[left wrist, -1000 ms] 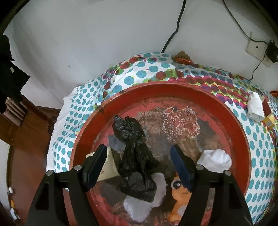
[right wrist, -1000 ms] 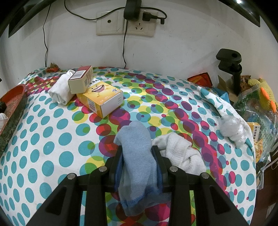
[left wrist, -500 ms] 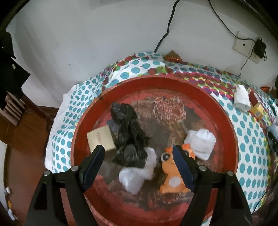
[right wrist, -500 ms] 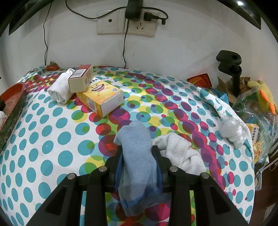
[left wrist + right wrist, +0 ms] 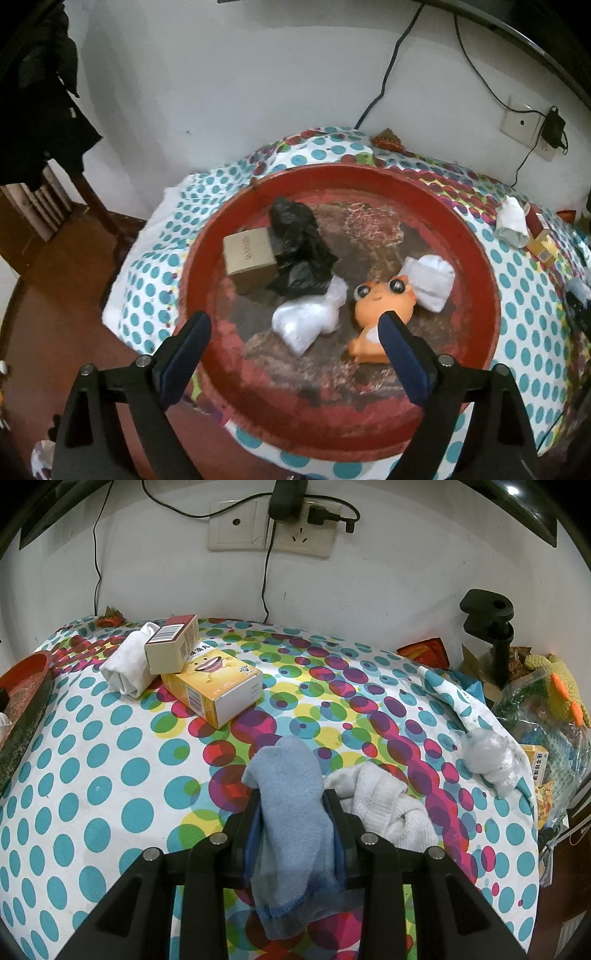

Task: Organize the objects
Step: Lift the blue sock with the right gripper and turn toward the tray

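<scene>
Clamped between the jaws of the right gripper, the blue sock runs lengthwise along the fingers, toe end poking forward past the tips and cuff hanging back toward the camera. What the coming move seems to turn on is that the red tray lies well off to this gripper's left, only its rim showing at the edge of the right wrist view, so the sock probably has to travel leftward across the dotted table.

That path looks mostly open (the yellow box, the small carton leaning on it and a rolled white cloth sit farther back, near the wall). A crumpled white towel lies just beside the right jaws and could snag.

The left gripper hovers over the tray's near rim, jaws wide and holding nothing. Inside lie a brown box, black bag, clear bag, orange toy and folded white cloth; bare floor remains at the tray's far side.
</scene>
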The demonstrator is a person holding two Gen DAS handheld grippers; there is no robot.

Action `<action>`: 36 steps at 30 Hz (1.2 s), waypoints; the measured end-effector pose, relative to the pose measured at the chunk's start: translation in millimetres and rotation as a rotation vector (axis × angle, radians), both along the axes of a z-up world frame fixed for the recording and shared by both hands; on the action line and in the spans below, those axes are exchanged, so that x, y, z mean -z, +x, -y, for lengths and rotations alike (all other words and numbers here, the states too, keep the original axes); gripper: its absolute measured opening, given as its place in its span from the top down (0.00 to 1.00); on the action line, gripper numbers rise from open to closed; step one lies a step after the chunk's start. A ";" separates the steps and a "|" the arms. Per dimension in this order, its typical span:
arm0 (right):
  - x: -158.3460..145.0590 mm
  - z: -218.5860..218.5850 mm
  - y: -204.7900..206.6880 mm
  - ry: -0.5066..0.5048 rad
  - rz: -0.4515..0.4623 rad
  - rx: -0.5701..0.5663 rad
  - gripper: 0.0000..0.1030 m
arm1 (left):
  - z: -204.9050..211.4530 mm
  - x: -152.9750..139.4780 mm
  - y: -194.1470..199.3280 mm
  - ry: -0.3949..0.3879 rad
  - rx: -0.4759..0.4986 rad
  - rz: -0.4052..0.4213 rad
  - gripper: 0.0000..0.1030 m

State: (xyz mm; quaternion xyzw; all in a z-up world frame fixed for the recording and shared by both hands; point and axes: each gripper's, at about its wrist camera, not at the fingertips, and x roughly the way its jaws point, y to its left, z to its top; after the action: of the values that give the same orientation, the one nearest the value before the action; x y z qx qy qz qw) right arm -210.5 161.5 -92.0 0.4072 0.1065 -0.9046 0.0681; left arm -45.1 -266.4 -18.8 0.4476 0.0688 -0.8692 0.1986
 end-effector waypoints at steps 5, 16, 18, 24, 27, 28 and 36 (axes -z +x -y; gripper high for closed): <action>-0.2 1.6 0.0 0.016 -0.002 0.000 0.68 | -2.0 4.9 14.1 -0.025 -0.015 0.025 0.10; 0.3 4.6 1.1 0.041 -0.007 0.001 0.68 | 2.1 -33.8 21.0 0.009 -0.020 -0.010 0.04; 0.4 4.5 1.2 0.043 -0.007 0.001 0.68 | 4.4 -40.3 20.7 0.013 -0.039 -0.019 0.03; 0.5 4.8 1.4 0.039 -0.007 0.002 0.68 | 12.3 -37.6 25.0 0.117 -0.033 -0.002 0.02; 0.3 4.7 1.7 0.038 -0.006 0.004 0.68 | 19.7 -39.7 30.4 0.072 -0.132 0.007 0.02; 0.3 4.7 1.4 0.032 -0.005 0.006 0.68 | 23.2 -42.0 33.6 0.073 -0.160 -0.002 0.02; -6.9 1.9 0.6 -0.004 0.016 0.052 0.70 | 30.2 -43.7 38.6 0.109 -0.149 -0.007 0.02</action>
State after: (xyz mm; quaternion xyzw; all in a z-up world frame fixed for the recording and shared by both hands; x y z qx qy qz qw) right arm -209.9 159.5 -85.1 0.4169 0.0933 -0.9030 0.0462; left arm -6.5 -296.6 24.9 0.4484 0.1499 -0.8485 0.2377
